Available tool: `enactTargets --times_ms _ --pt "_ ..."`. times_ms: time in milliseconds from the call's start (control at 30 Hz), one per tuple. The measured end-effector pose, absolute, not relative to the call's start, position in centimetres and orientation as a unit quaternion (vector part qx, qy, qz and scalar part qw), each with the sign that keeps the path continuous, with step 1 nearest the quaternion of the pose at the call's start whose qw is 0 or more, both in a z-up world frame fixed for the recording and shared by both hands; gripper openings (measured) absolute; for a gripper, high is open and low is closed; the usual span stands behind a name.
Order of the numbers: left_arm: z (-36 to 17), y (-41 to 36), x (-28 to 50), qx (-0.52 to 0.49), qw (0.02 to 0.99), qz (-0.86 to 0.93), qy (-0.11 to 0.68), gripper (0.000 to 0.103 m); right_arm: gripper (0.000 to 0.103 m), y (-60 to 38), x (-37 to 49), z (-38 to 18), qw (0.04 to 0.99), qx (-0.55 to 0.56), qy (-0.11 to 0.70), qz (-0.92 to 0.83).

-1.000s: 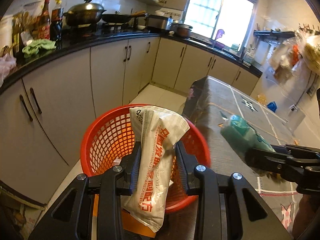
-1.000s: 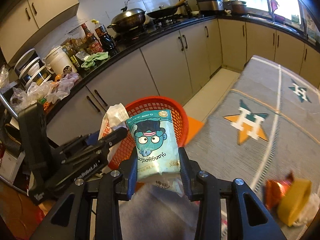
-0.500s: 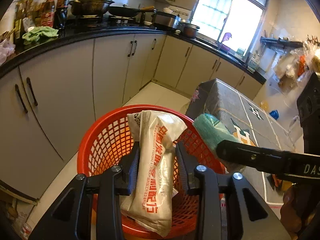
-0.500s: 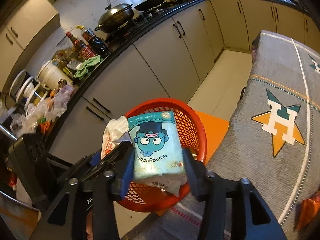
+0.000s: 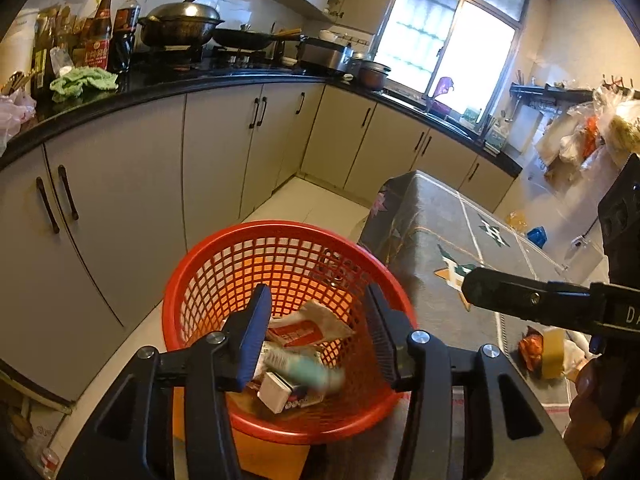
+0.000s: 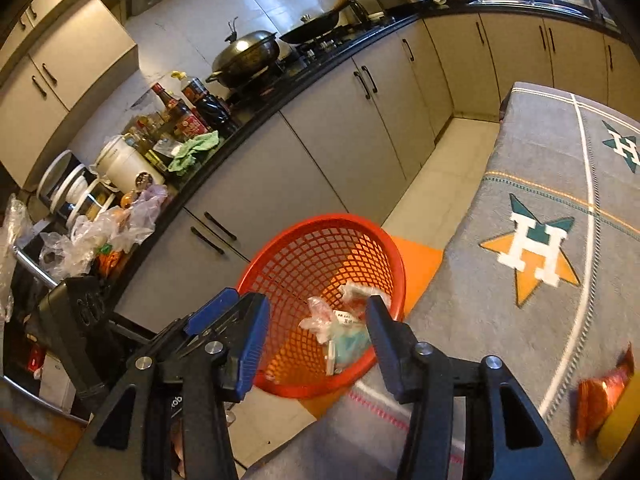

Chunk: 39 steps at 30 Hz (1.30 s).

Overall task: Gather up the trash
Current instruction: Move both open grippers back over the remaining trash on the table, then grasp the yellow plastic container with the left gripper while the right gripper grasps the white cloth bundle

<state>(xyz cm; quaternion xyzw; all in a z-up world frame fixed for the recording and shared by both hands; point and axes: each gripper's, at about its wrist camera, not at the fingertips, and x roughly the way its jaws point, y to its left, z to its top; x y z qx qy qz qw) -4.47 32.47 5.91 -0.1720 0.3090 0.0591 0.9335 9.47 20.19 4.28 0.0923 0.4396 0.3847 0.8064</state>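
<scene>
A red mesh basket (image 5: 208, 280) (image 6: 320, 240) stands on the floor beside the table. Inside lie a white packet with red print (image 5: 304, 330), a teal snack bag (image 5: 316, 374) (image 6: 352, 342) and a small white box (image 5: 276, 392). My left gripper (image 5: 316, 328) is open and empty above the basket. My right gripper (image 6: 316, 332) is open and empty above the basket too; one of its fingers (image 5: 520, 300) shows in the left wrist view.
A grey cloth-covered table (image 6: 560, 168) with star patterns stands to the right. An orange wrapper (image 6: 600, 396) and a yellow object (image 6: 620, 428) lie on it. Kitchen cabinets (image 5: 120, 208) and a cluttered black counter (image 6: 280, 92) run behind the basket.
Both grippers opened. The white packet dropped from the left gripper and the teal bag from the right gripper into the basket.
</scene>
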Motion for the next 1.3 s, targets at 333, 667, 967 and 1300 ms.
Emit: enactTargets --times_ms 333,667,967,1300 --pt "7.4 27.4 -5.8 -0.146 0.94 0.016 0.307 0.049 0.055 12.7 5.0 3.0 0.819 0.097 0.439 0.356" --pt "7.2 18.9 -4.9 -0.097 0.936 -0.045 0.336 0.049 0.055 0.9 1.8 2.7 0.856 0.129 0.415 0.278" --pt "7.0 10.9 -2.2 -0.062 0.919 -0.111 0.373 0.049 0.055 -10.2 2.3 2.0 0.878 0.201 0.398 0.171" --pt "5.7 3.9 1.6 -0.009 0.904 -0.141 0.405 0.044 0.055 -12.3 2.5 1.6 0.876 0.227 0.392 0.167"
